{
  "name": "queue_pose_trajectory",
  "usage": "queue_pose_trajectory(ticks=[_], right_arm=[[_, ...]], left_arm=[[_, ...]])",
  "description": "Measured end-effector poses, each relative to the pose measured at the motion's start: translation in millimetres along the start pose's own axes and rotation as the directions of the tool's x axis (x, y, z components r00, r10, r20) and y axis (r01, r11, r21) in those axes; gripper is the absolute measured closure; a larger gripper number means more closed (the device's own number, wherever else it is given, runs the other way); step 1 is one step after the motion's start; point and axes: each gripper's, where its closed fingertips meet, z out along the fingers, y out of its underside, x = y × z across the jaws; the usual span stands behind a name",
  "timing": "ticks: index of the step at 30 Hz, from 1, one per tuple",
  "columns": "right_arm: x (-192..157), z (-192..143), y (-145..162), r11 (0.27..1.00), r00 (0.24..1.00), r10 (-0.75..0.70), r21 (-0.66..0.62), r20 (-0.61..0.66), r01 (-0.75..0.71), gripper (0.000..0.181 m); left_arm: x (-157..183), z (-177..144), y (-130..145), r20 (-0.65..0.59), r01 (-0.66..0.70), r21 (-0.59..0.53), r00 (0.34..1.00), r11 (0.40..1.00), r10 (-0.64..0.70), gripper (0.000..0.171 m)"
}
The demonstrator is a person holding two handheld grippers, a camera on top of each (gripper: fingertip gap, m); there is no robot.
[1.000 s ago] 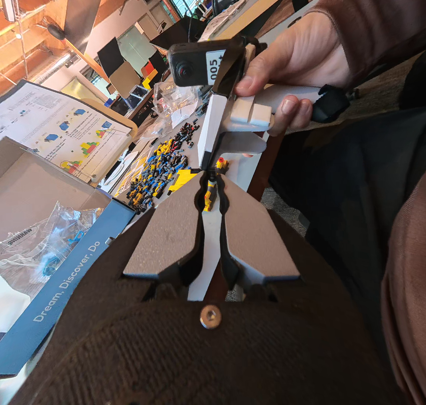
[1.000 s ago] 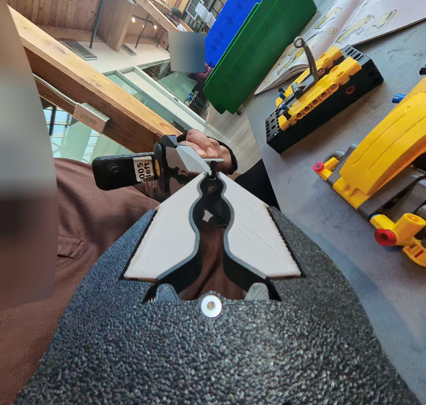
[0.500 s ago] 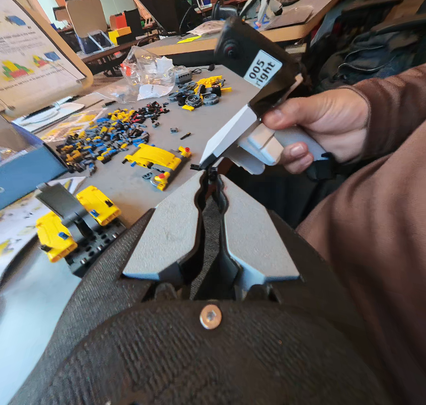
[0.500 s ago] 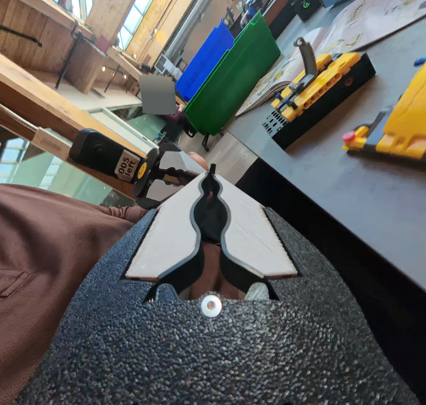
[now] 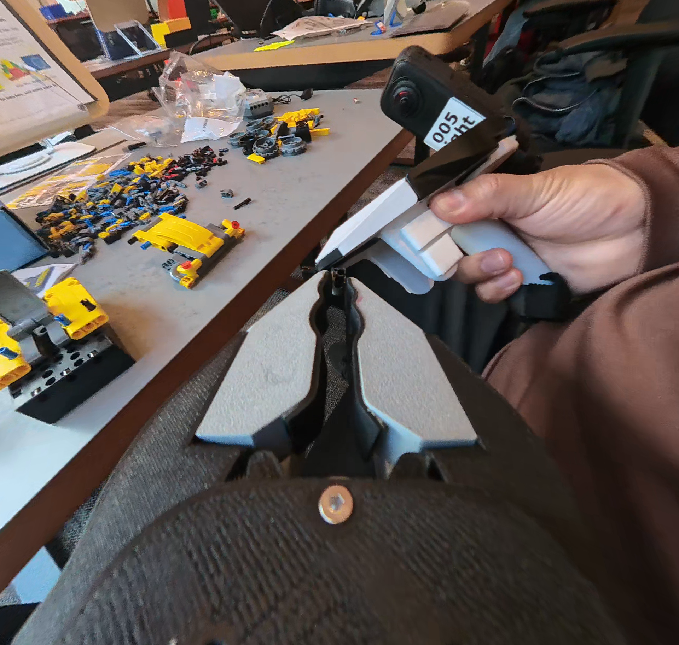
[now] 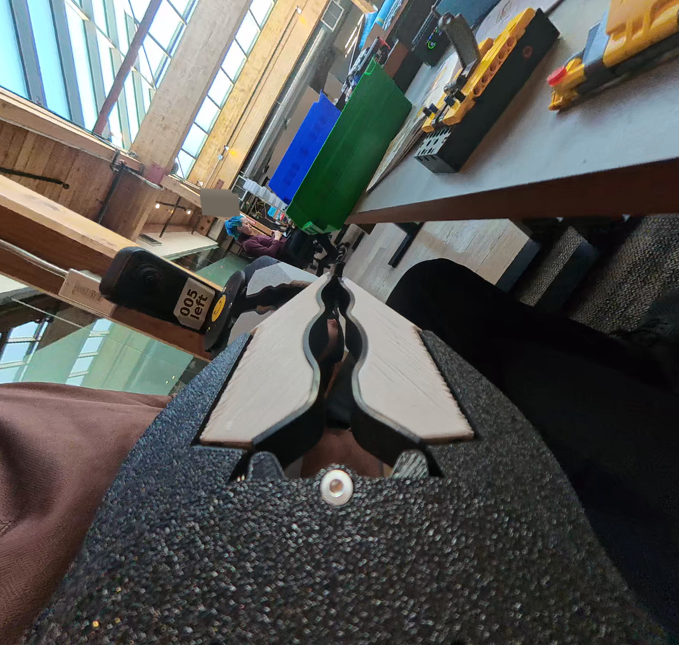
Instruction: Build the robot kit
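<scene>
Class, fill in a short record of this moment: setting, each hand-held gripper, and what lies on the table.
Setting: grey table in a workshop, both grippers held off its edge
Left hand-held gripper: shut on a small black pin
Right hand-held gripper: shut on the same pin, tip to tip with the left
Hand: grips the right gripper's handle
On table: yellow and grey brick model; black block with yellow beams; loose brick pile

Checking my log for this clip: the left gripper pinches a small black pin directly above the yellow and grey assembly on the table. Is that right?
Not quite. The left gripper does pinch the small black pin, but it is held out past the edge of the table, not above it. The yellow and grey assembly lies apart on the tabletop. The left wrist view shows this.
</scene>
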Motion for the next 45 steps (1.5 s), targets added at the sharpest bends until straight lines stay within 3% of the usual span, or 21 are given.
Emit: queue_pose_trajectory(ticks=[4, 9, 13, 15, 20, 22, 31, 33, 39, 42, 45], right_arm=[[-7.8, -14.4, 4.7, 0.999, 1.0, 0.018, 0.04, 0.008, -0.019, 0.181], [-21.8, -23.2, -6.5, 0.996, 0.999, -0.009, 0.091, 0.039, 0.006, 0.181], [-26.3, -27.0, -14.1, 0.989, 0.996, -0.085, 0.122, 0.016, 0.083, 0.181], [-26.3, -26.8, -18.2, 0.983, 0.991, -0.133, 0.129, -0.003, 0.132, 0.181], [-25.0, -16.1, -13.7, 0.982, 0.989, -0.15, 0.113, 0.005, 0.148, 0.181], [-25.6, -14.1, -12.1, 0.984, 0.989, -0.144, 0.111, 0.019, 0.141, 0.181], [-25.9, -16.3, -11.9, 0.991, 0.995, -0.03, 0.129, 0.1, 0.017, 0.181], [-25.4, -17.2, -12.5, 0.99, 0.995, -0.023, 0.138, 0.097, 0.01, 0.181], [-30.5, -18.6, -16.5, 0.985, 0.992, -0.076, 0.164, 0.101, 0.059, 0.181], [-31.0, -16.8, -14.6, 0.994, 0.989, -0.071, 0.092, 0.131, 0.059, 0.181], [-28.9, -14.2, -11.9, 0.992, 0.983, -0.112, -0.041, 0.143, 0.118, 0.181]], left_arm=[[16.2, 0.8, -5.8, 0.026, -0.041, 0.005, 0.999, 0.999, 0.041, 0.167], [17.5, 2.7, -24.3, 0.174, -0.136, 0.076, 0.977, 0.988, 0.121, 0.167], [13.9, 0.3, -25.5, 0.165, -0.04, 0.098, 0.986, 0.994, 0.024, 0.169], [9.7, 2.0, -19.4, 0.138, 0.04, 0.086, 0.989, 0.996, -0.052, 0.155], [7.5, 8.7, -25.1, 0.076, 0.084, 0.098, 0.993, 0.992, -0.092, 0.151], [5.4, 7.6, -28.1, 0.086, 0.054, 0.104, 0.994, 0.993, -0.063, 0.16], [4.8, 4.7, -23.2, 0.21, -0.223, 0.02, 0.954, 0.975, 0.214, 0.164], [4.5, 5.7, -22.9, 0.231, -0.235, 0.012, 0.946, 0.972, 0.226, 0.164], [6.1, 5.8, -29.4, 0.078, -0.105, 0.087, 0.992, 0.991, 0.098, 0.165], [7.3, 3.2, -28.2, -0.035, -0.131, 0.072, 0.99, 0.989, 0.134, 0.166], [6.1, 2.5, -23.6, -0.093, -0.241, 0.025, 0.966, 0.97, 0.243, 0.167]])
